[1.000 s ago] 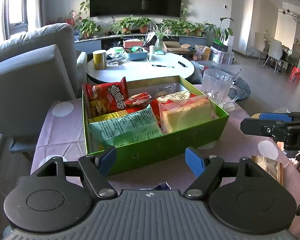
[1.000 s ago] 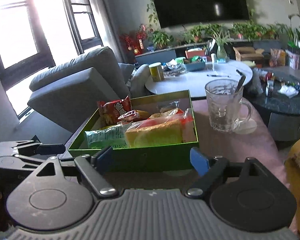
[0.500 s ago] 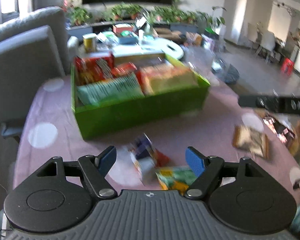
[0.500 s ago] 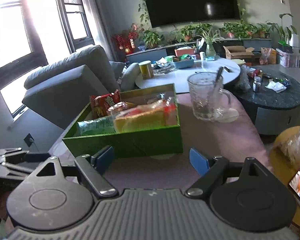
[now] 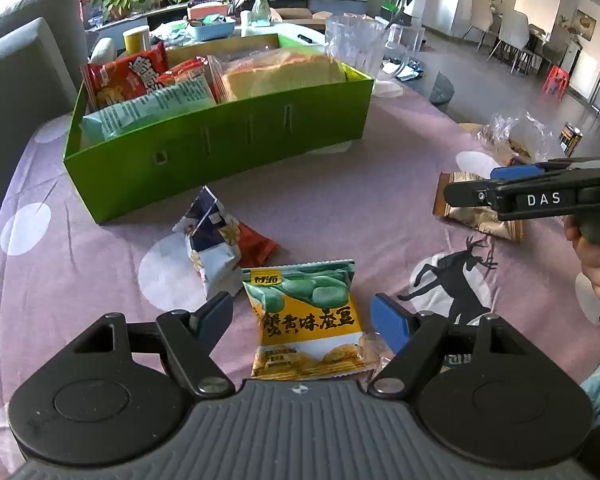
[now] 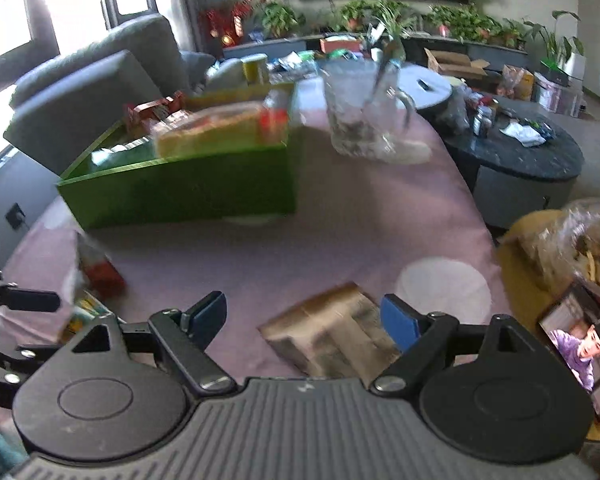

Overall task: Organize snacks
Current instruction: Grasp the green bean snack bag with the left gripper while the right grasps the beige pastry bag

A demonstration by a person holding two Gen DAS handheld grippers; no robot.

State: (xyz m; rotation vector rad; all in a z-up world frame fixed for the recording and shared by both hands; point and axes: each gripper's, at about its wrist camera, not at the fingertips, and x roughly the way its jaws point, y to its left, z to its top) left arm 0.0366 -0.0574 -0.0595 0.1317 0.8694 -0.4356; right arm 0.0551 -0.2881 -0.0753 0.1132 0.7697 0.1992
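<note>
A: Where were the snacks w/ respect to the left hand-held gripper (image 5: 302, 314)?

B: Jaws were spread, nothing pinched. A yellow-green bean snack pack (image 5: 306, 316) lay flat on the bench (image 5: 360, 208) between the blue pads, not touching either. Chinese print on it; couldn't make out more than big yellow-ground characters.

A: Other loose packs?

B: At 11 o'clock from that pack, just beside it, a white-and-navy pouch (image 5: 210, 248) lay partly over a red packet (image 5: 256, 246). At 2 o'clock, well apart, a brown-gold packet (image 5: 476, 212) sat under the right tool.

A: And the box?

B: Green box (image 5: 220, 152) at 12 o'clock, far side of the pink spotted cloth. Inside: red bag w/ white Chinese lettering (image 5: 130, 76) at the left end, pale green packet (image 5: 148, 110) w/ fine print in front, wrapped yellow cake (image 5: 280, 74) to the right. Glass mug (image 5: 356, 46) behind the box's right corner.

A: Right hand-held gripper (image 6: 302, 320)?

B: Spread too, and its jaws had just been opening a bit more. The brown-gold packet (image 6: 332, 340) lay on the bench below the pads, blurred; no pinch on it as far as I could see. From the left cam the tool's side read "DAS", a hand (image 5: 598, 264) on its grip.

A: Anything else readable?

B: No. A phone screen (image 6: 580, 348) at 3 o'clock in the right view showed a video.
</note>
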